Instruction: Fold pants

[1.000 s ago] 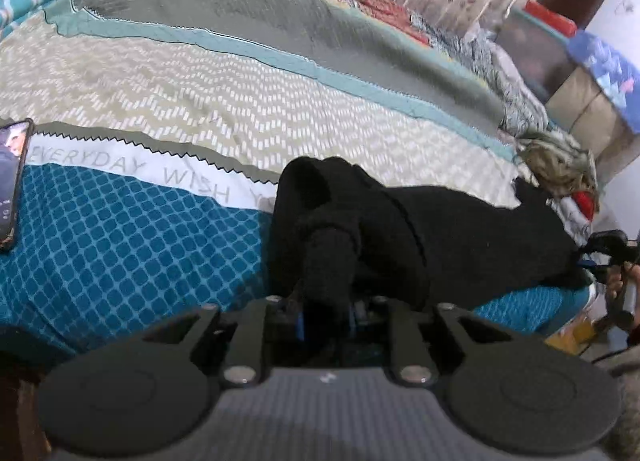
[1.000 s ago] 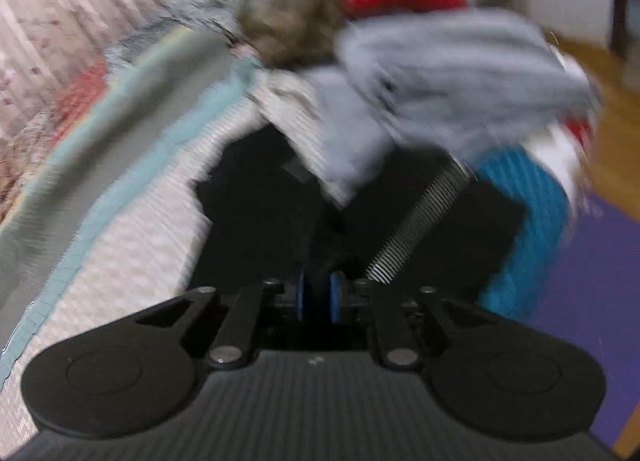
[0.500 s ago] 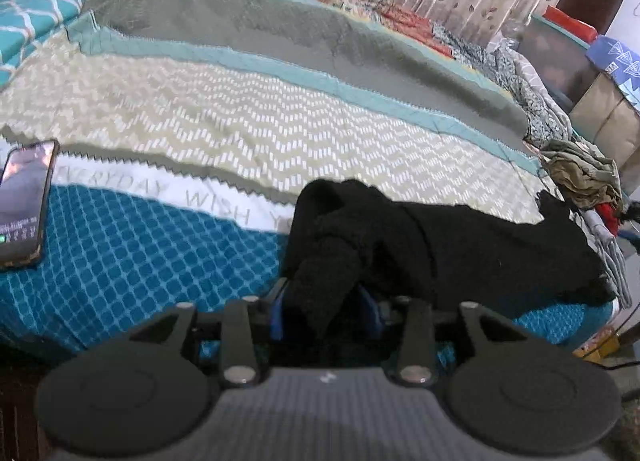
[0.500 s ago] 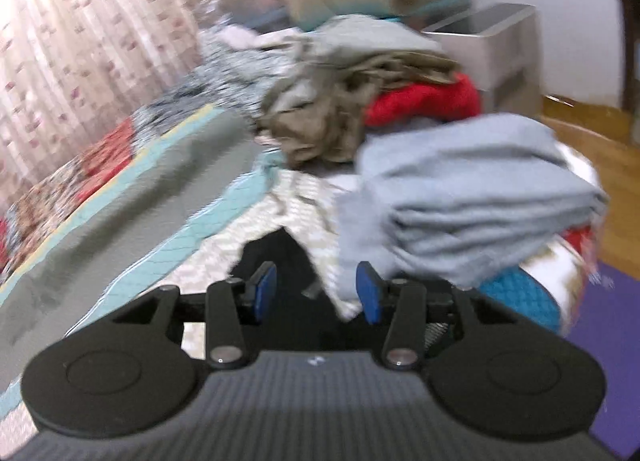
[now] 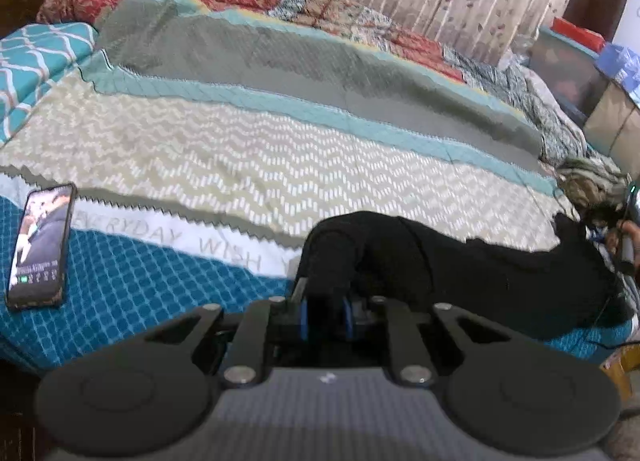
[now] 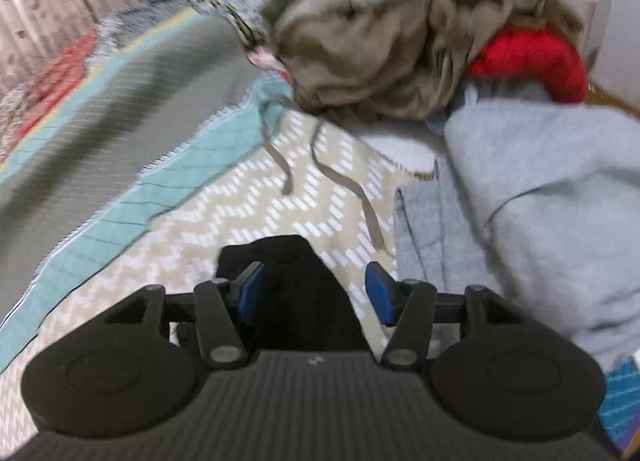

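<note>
The black pants [image 5: 480, 273] lie bunched along the near edge of the bed. My left gripper [image 5: 325, 319] is shut on a fold at their left end, cloth between the blue pads. In the right wrist view another black corner of the pants [image 6: 296, 289] lies between the wide-open fingers of my right gripper [image 6: 314, 293], which does not grip it. The right gripper also shows at the far right of the left wrist view [image 5: 626, 241], at the pants' right end.
A phone [image 5: 40, 247] lies on the blue patterned bedspread [image 5: 140, 281] at left. A pile of clothes sits at the bed's right end: olive garment [image 6: 380, 41], red item [image 6: 536, 61], folded grey clothes [image 6: 540, 201]. Curtains hang behind the bed.
My right gripper opened, let go of the pants and moved over their corner near the clothes pile. My left gripper loosened half a second ago and has shut on the fold again, drawn slightly back.
</note>
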